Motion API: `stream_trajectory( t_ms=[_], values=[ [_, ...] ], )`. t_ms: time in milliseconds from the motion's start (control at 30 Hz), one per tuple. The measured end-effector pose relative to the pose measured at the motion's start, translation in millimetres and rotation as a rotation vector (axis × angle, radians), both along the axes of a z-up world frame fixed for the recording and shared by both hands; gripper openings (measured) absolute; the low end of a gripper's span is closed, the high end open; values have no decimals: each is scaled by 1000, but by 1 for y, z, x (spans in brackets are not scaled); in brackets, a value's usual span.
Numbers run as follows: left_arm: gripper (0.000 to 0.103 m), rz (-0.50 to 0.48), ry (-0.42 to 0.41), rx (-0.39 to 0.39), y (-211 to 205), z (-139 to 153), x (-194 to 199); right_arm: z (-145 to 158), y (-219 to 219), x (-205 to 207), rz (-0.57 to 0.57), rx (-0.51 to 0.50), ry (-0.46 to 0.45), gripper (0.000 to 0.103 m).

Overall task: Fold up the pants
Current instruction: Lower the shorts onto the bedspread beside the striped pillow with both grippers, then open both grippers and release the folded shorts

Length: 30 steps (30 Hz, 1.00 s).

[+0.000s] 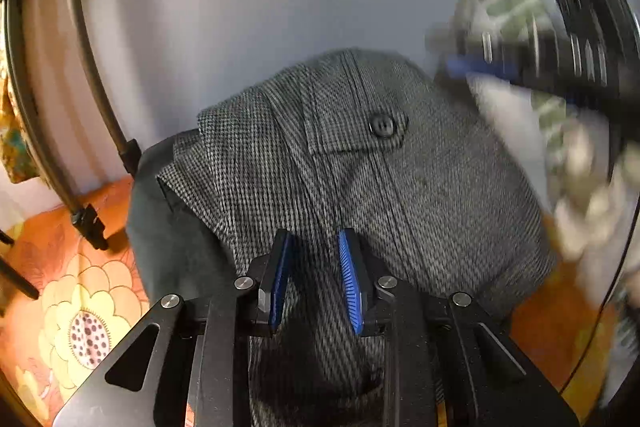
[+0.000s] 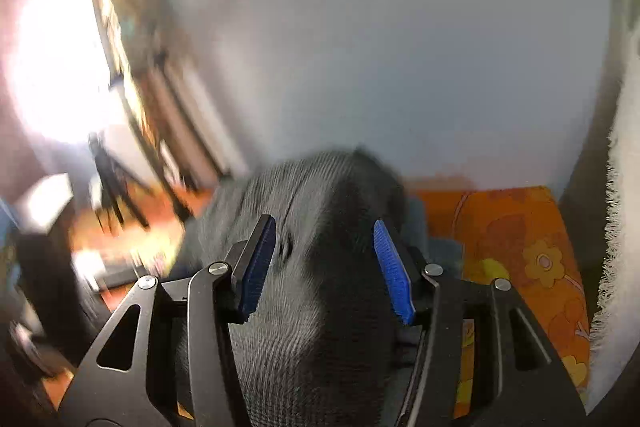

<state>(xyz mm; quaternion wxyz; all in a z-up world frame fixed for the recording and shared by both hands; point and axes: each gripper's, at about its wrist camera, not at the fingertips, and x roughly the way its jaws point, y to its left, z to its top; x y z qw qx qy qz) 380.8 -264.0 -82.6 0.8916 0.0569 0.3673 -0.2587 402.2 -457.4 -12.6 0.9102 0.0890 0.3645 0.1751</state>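
The grey houndstooth pants [image 1: 360, 163] are bunched up and raised above the orange floral sheet [image 1: 72, 291]. A buttoned pocket flap [image 1: 382, 125] faces the left wrist camera. My left gripper [image 1: 314, 247] has its blue pads [image 1: 280, 275] closed in on a fold of the pants cloth. In the right wrist view the pants [image 2: 312, 267] fill the space between the blue pads [image 2: 392, 267] of my right gripper [image 2: 322, 237], which stand wider apart with cloth pressed between them. That view is motion-blurred.
A plain pale wall lies behind. A black tripod leg [image 1: 88, 75] stands at the left on the sheet. The other gripper and a green striped sleeve [image 1: 520, 39] blur at the right of the left wrist view. A white fuzzy cloth [image 2: 616, 227] hangs at the right edge.
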Motion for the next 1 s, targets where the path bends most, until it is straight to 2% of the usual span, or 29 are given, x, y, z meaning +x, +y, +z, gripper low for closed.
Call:
stream_trajectory(
  t_ms=[67, 133, 233, 267, 367, 433, 600, 667, 767, 867, 1000],
  values=[
    [24, 7, 0, -2, 2, -2, -2, 9, -5, 5, -19, 52, -19, 50],
    [25, 7, -2, 8, 4, -2, -3, 9, 2, 14, -3, 72, -10, 41],
    [27, 1, -14, 37, 5, -5, -6, -3, 18, 28, 31, 36, 30, 41],
    [27, 1, -7, 33, 6, -7, -6, -13, 25, 39, 37, 17, 70, 41],
    [27, 12, 14, 7, 10, -7, -8, -36, 29, 63, -23, -79, 145, 38],
    [27, 13, 13, 9, 10, -5, -9, -38, 22, 66, -47, -60, 157, 38],
    [27, 26, 14, -5, 18, 0, -15, -14, 2, 33, -77, -40, 107, 39],
    [27, 35, 20, -16, 24, 4, -16, -5, -9, 11, -86, -2, 110, 39],
    [26, 47, 23, -13, 30, 11, -24, -2, -12, -28, -93, -33, 101, 39],
    [27, 60, 44, -22, 38, 17, -33, -21, -7, -61, -77, -72, 195, 39],
    [27, 77, 47, -24, 50, 27, -55, -33, 2, -97, -56, -153, 267, 39]
  ],
)
